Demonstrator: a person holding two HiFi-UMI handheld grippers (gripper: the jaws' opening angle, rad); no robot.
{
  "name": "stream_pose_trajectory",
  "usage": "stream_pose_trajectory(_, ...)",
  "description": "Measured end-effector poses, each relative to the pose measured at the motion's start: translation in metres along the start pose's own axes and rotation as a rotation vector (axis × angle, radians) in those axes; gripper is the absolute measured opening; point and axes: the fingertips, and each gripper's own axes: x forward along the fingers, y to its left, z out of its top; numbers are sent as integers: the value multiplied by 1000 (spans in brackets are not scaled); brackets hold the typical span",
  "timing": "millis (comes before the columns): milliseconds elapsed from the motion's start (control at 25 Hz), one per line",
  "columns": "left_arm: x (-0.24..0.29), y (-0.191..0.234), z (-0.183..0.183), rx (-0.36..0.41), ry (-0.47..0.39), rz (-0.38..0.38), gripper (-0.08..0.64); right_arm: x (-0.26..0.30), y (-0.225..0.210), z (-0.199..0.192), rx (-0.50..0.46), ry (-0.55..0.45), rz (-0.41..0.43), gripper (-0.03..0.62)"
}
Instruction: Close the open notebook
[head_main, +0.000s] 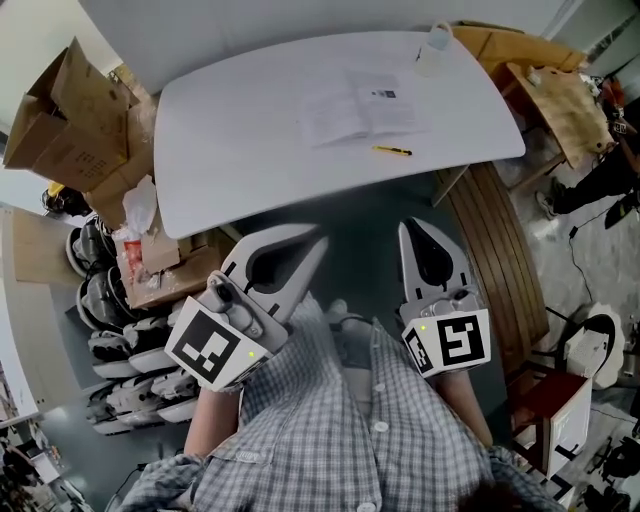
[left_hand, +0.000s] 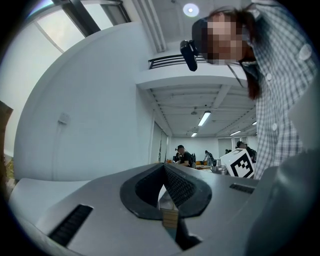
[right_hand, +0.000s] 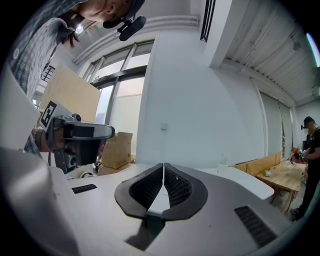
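Open notebook (head_main: 358, 106) lies flat on white table (head_main: 230, 140), far side, slim yellow item (head_main: 392, 150) just beside it. Jaws closed, nothing between, on left gripper (head_main: 316, 241) and right gripper (head_main: 408, 226) (both short of the table edge)

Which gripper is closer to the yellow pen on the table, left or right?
Right. In the head view the right gripper points up from almost straight below the yellow pen; the left gripper is farther off, below and to its left.
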Motion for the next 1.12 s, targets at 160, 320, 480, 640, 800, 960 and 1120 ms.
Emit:
stream_pose_trajectory(160,15,-7,2,9,-15,-29,5,-5,-16,-9,10,15,-27,25)
stream_pose_trajectory(320,27,-11,-4,2,12,-46,5,-10,-30,-17,24,30,-56,25)
stream_pose_trajectory(480,36,-11,-12,-22,47,-55,5,-12,-40,-22,35,44,-75,25)
stream_pose_trajectory(640,46,-3,-8,-12,26,-54,5,-7,-47,-25,43,57,-77,25)
stream_pose_trajectory(800,52,9,-10,-24,34,-50,5,5,-51,-29,49,71,-72,25)
stream_pose_trajectory(960,55,28,-14,-28,53,-46,5,26,-50,-30,50,79,-64,25)
stream_pose_trajectory(1120,61,49,-12,-41,44,-45,5,46,-47,-29,45,89,-53,25)
